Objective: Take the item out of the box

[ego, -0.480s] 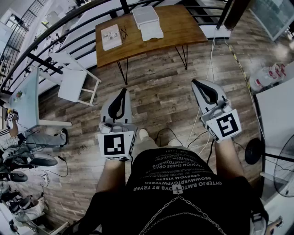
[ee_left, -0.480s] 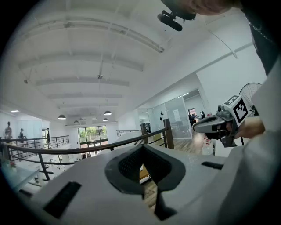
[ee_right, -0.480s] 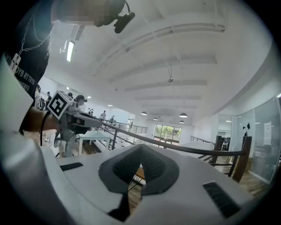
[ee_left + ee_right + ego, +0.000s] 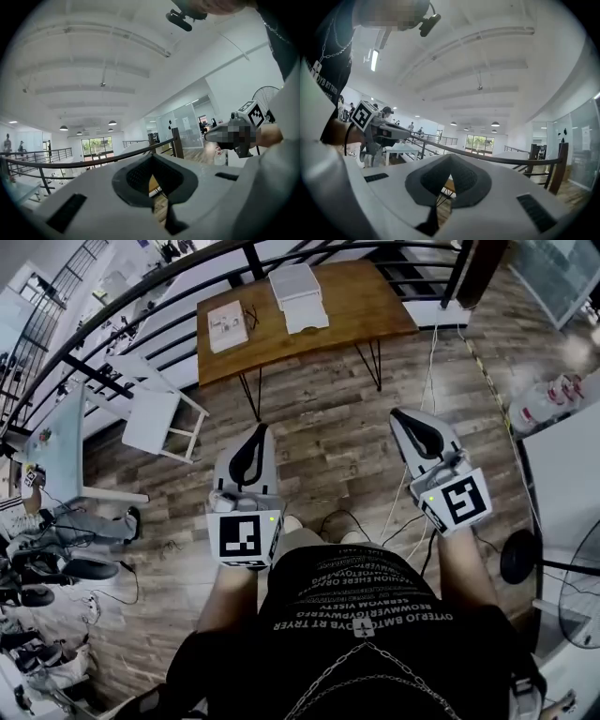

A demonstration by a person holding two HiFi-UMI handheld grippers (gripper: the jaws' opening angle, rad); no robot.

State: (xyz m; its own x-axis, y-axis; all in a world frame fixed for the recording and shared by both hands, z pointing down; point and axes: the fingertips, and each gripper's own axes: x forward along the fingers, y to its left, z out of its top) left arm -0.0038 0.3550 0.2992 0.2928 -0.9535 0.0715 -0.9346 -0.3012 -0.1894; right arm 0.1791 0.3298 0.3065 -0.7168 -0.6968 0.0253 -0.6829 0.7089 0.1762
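A white box [image 4: 298, 287] stands on the far wooden table [image 4: 366, 296], with a flat white booklet [image 4: 228, 324] lying to its left. Both lie well beyond the grippers. My left gripper [image 4: 257, 433] is held level over the wooden floor, jaws shut with nothing between them. My right gripper [image 4: 403, 418] is held the same way to its right, also shut and empty. In the left gripper view the left gripper [image 4: 152, 164] shows closed dark pads, and the right gripper [image 4: 236, 133] shows at the side. The right gripper view shows the right gripper [image 4: 449, 164] closed and the left gripper [image 4: 377, 131] beside it.
A black railing [image 4: 141, 292] runs behind the table. A white chair [image 4: 155, 418] and a pale table [image 4: 56, 442] stand at the left, where people sit. Cables [image 4: 412, 512] trail on the floor. A white desk [image 4: 562, 456] and a fan [image 4: 581, 577] are at the right.
The table sits slightly higher in the head view. Both grippers stay shut and hold nearly the same places.
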